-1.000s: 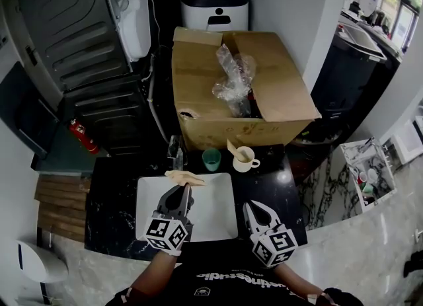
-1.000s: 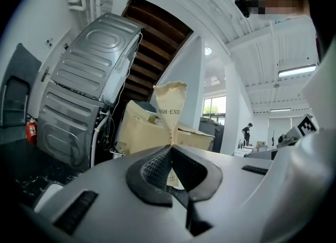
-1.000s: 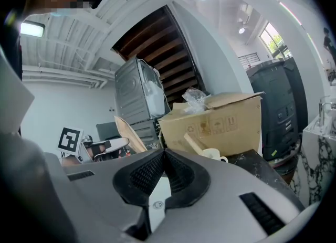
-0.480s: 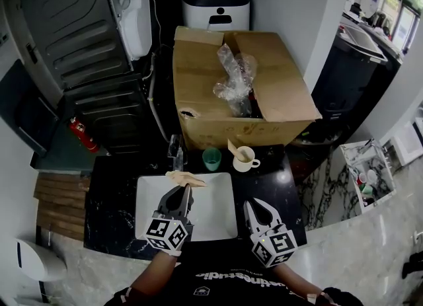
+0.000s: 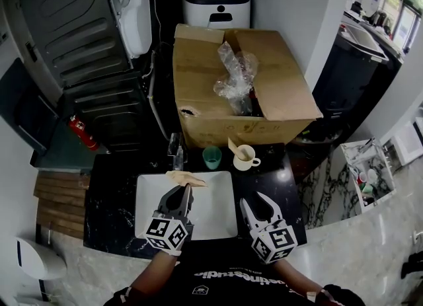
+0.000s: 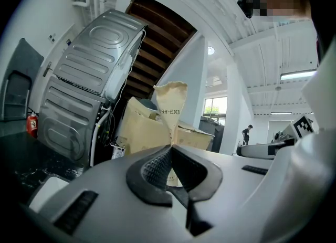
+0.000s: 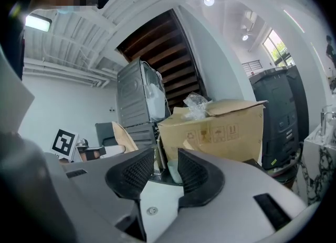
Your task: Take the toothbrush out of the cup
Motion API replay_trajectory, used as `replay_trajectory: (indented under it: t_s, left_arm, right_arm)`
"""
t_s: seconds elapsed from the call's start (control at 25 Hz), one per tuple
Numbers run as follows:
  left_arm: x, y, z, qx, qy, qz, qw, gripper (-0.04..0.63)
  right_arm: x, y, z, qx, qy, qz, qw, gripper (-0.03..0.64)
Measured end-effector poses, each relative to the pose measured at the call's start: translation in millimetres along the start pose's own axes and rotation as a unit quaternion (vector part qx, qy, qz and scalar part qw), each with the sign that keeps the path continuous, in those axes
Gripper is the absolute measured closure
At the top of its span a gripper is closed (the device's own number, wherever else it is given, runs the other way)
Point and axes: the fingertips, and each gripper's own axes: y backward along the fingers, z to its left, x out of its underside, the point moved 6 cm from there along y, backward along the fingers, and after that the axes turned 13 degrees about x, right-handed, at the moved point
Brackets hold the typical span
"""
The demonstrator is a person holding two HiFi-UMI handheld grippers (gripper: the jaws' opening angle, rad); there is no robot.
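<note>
At the far left we see a red fire extinguisher (image 5: 82,136) on the floor beside the dark counter (image 5: 112,199). On this counter lies a white tray (image 5: 215,205), and the left gripper (image 5: 183,190) reaches over its left half. Its jaws are pressed together on a tan paper packet (image 6: 170,105). In the left gripper view the packet stands out from between the tips, and in the head view it stretches along the far edge of the tray. Whether it rests on the tray we cannot tell.

Behind the tray stands a small green cup (image 5: 211,158). Just to the right of it is the white cup (image 5: 246,160), with its handle to the right. The toothbrush (image 5: 232,146), a tan strip, is in this cup and leans to the left over the rim. Both cups stand close in front of a big cardboard box (image 5: 277,100), open at the top, with a crumpled clear plastic bag (image 5: 231,76) in it.

The right gripper (image 5: 257,202) is just beside the near right corner of the tray, well apart from the white cup. Its jaws are opening and nothing is between the pads. In the right gripper view we see only the green cup, far away through the gap.
</note>
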Motion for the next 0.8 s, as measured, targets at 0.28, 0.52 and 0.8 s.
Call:
replay_trajectory:
  t_s: [0.28,0.52,0.8]
  left_arm:
    - [0.6,8.0,8.7,-0.017,0.001,0.0,0.9999,0.58]
    - [0.0,13.9,17.1,-0.038,0.005,0.0,0.9993,0.58]
    - [2.1,22.9,22.7,-0.061,0.006,0.004,0.9981,0.579]
  right_arm:
    - [-5.4,-23.1,-7.6,0.004,0.027,0.001,1.0,0.46]
    - [0.4,-60.7,-14.1,0.005,0.075,0.015,0.997,0.46]
    - [16.4,-120.9,-26.9,0.019,0.117,0.03,0.993,0.46]
